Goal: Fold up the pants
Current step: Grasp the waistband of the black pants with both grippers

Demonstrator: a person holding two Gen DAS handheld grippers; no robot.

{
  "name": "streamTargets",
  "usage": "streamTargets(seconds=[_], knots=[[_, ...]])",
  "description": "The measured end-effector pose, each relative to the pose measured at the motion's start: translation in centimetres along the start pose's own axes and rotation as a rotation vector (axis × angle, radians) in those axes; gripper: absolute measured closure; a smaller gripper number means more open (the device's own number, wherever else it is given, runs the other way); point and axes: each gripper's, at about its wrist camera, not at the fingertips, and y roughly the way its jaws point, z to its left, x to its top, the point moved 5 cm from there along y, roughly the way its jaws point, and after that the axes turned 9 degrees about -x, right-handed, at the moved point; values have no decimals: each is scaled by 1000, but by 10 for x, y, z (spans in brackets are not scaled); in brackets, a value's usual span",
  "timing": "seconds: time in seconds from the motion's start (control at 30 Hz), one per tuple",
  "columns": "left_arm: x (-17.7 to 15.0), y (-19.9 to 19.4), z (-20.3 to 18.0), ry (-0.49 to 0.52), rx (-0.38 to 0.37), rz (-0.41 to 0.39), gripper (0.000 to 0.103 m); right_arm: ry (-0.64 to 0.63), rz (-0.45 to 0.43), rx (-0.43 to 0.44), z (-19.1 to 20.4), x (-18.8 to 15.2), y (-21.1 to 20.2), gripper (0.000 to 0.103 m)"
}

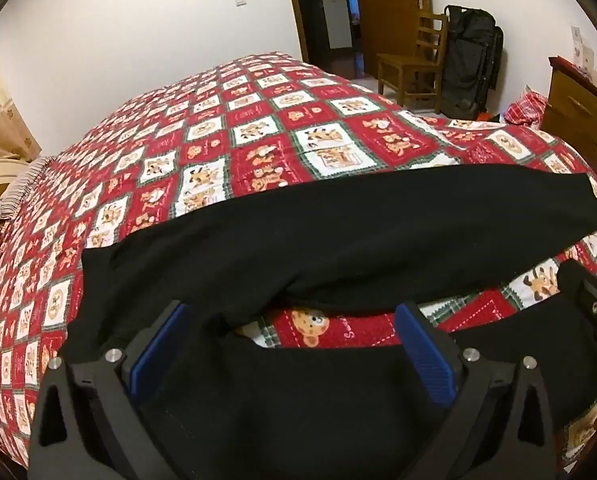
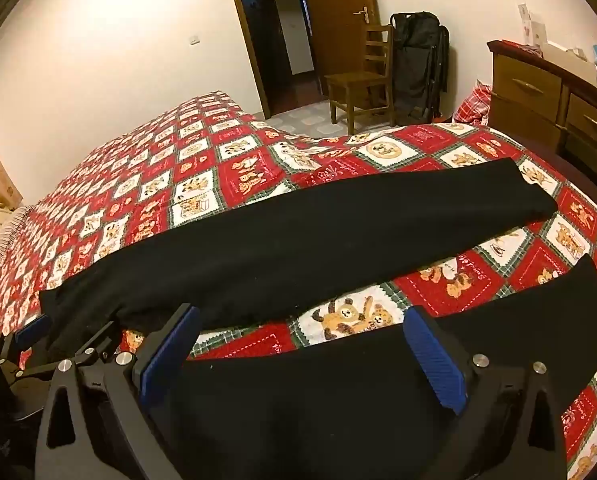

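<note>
Black pants (image 2: 298,240) spread, legs apart, along bed (image 1: 258,128) near edge. Left gripper (image 1: 294,344), right gripper (image 2: 302,356) wide, unclenched, over near leg. Risk: shallow pinch; fabric slips mid-fold.

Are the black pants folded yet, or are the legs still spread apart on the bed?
Spread. The black pants lie flat with both legs apart, and the red patchwork bedspread shows in the gap between them.

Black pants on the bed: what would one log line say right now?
pants: spread on quilt, legs apart | left tongs: open, over near leg | right tongs: open, over near leg
</note>
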Motion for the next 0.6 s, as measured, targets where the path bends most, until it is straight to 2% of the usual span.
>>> streamTargets(seconds=[0.6], knots=[[-1, 0, 5, 8, 49, -21, 0, 2, -8, 1, 0, 0, -2, 1]])
